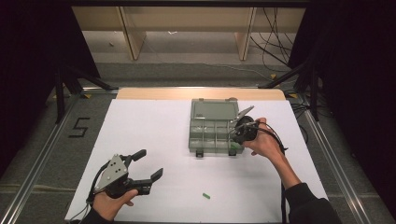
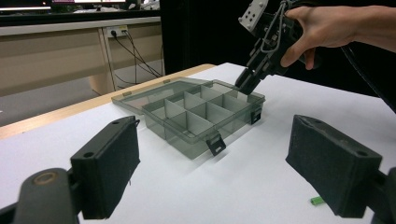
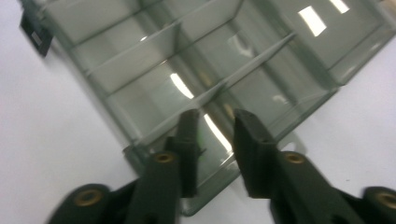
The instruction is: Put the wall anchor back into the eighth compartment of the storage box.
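Here, at the left, the left hand (image 1: 112, 203) grips the left gripper (image 1: 148, 167) low over the white table (image 1: 154, 126), forearm coming in from the near edge, jaws pointing forward and to the right, standing wide apart with nothing between them. Beyond those jaws and to their right lies the compartment box (image 1: 214, 132), clear grey plastic, its lid folded flat behind it and 2 black latches on its front wall. A small green piece (image 1: 206, 196) lies on the table just right of the left gripper, well short of the box. On the floor left of the table a black mark reads "5". Further right, the right hand (image 1: 265, 140) tilts the right gripper (image 1: 237, 135) steeply down into the box's near right corner; its jaws are slightly parted. In the right gripper view a faint green glint shows beside the left jaw, too blurred to identify; whether anything is pinched cannot be told.
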Demonstrator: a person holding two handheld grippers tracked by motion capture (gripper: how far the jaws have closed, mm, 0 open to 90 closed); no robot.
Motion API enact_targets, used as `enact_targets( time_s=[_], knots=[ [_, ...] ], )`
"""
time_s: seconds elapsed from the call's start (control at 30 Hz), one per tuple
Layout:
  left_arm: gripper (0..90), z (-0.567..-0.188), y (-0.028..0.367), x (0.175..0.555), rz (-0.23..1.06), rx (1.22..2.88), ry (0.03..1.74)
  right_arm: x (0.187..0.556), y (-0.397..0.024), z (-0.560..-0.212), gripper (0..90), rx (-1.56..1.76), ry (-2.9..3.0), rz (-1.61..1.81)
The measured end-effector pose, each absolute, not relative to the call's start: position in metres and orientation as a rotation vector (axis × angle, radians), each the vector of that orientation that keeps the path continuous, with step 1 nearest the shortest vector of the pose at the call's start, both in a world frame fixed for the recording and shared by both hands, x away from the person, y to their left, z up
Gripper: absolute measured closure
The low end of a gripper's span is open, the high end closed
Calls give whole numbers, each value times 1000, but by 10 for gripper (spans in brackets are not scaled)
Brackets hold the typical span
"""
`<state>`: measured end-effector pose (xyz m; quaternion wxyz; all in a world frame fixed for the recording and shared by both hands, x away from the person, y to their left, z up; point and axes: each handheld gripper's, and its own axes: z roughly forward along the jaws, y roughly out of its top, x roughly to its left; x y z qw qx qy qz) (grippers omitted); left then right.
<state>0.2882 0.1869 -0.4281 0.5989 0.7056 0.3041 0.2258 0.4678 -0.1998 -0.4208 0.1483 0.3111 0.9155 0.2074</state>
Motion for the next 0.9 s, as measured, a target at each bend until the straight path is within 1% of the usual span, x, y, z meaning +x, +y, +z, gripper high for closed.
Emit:
enact_targets(
  time_s=[0.07,0.1,0.17,0.23,0.27,0.33,0.6,0.9],
  knots=[
    [160,-428,187,288,524,1635,707,466,-199,-418,615,921,2604,636],
    [160,-428,187,289,525,1639,699,465,-199,-416,555,907,2594,653],
    [161,-428,187,289,524,1638,699,464,-198,-413,484,889,2587,690],
    [161,-428,187,288,521,1631,708,460,-194,-410,417,901,2568,714],
    [160,-429,186,287,509,1621,731,458,-193,-408,397,908,2570,719],
    [160,-428,187,288,520,1630,712,454,-189,-405,352,894,2572,732],
    [160,-428,187,288,520,1631,711,437,-179,-400,334,840,2587,743],
    [161,-428,188,288,524,1631,711,419,-171,-395,334,781,2578,786]
  ],
)
